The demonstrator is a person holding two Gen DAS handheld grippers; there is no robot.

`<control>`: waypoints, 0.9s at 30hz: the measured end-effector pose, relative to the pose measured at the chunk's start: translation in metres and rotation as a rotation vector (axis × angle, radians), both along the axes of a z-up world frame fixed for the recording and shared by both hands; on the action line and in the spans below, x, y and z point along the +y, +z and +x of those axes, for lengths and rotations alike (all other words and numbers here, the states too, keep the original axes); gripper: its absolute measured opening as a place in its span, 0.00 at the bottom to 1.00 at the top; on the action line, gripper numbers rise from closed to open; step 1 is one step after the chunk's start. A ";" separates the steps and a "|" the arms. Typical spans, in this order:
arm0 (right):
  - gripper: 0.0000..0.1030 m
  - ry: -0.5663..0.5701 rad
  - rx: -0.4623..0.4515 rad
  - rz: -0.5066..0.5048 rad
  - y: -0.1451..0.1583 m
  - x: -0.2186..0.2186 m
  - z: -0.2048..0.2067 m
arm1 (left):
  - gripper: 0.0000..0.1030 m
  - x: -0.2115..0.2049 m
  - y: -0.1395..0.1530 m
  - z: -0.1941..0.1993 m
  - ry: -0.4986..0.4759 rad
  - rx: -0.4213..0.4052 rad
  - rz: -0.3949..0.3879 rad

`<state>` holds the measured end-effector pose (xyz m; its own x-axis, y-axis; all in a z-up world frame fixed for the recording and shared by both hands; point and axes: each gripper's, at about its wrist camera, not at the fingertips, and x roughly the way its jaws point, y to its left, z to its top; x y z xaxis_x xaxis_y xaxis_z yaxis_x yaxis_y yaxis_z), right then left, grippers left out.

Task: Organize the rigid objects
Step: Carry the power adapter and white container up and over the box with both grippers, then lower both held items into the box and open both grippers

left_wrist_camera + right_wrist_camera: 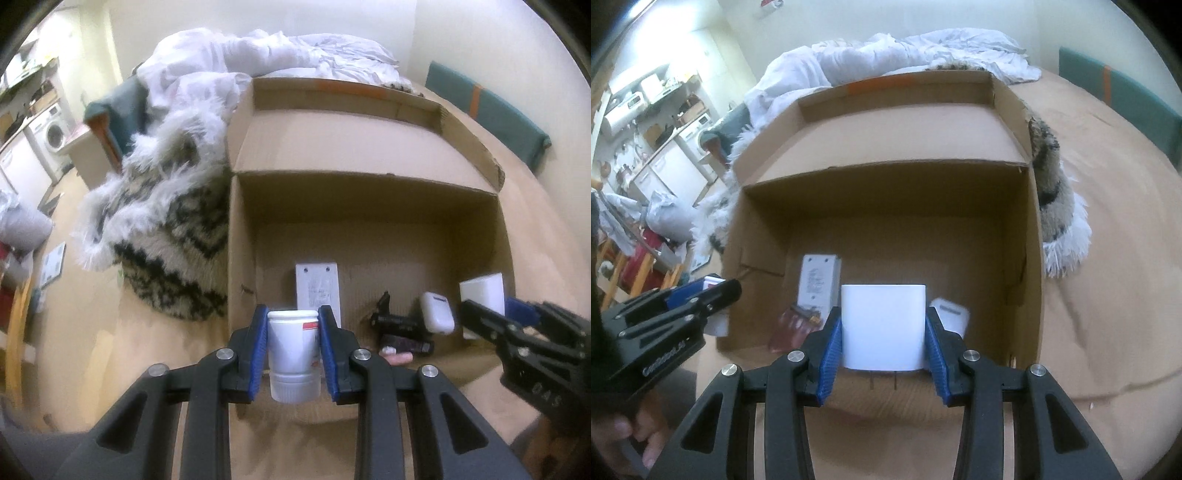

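My left gripper (293,312) is shut on a white plastic bottle (293,354) with a red label, held cap-down just in front of the near wall of an open cardboard box (240,258). My right gripper (883,312) is shut on a white block-shaped plug (882,325) over the box's near edge (1030,240), two prongs showing beneath it. Each gripper shows in the other's view: right gripper (498,312), left gripper (720,286). In the box lie a flat white device (317,288) (818,284), a white earbud case (436,314) (951,317) and dark items (399,321) (790,328).
The box stands on a tan bed sheet (1108,258). A shaggy patterned throw (166,229) presses against its left side, and a white duvet (240,55) is piled behind it. A teal headboard (487,107) lines the right wall. A hand (646,435) grips the left tool's handle.
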<state>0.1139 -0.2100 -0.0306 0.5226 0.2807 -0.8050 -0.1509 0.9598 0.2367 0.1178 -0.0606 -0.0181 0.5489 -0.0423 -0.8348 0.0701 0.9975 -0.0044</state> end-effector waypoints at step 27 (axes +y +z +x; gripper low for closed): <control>0.43 -0.111 0.220 -0.025 -0.068 -0.010 0.042 | 0.23 -0.004 -0.060 0.022 -0.004 0.133 -0.036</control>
<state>0.1561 -0.2202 -0.0984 0.3600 0.2104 -0.9089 0.0081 0.9735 0.2285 0.1401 -0.0644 -0.0780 0.4329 -0.0759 -0.8982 0.0708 0.9962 -0.0501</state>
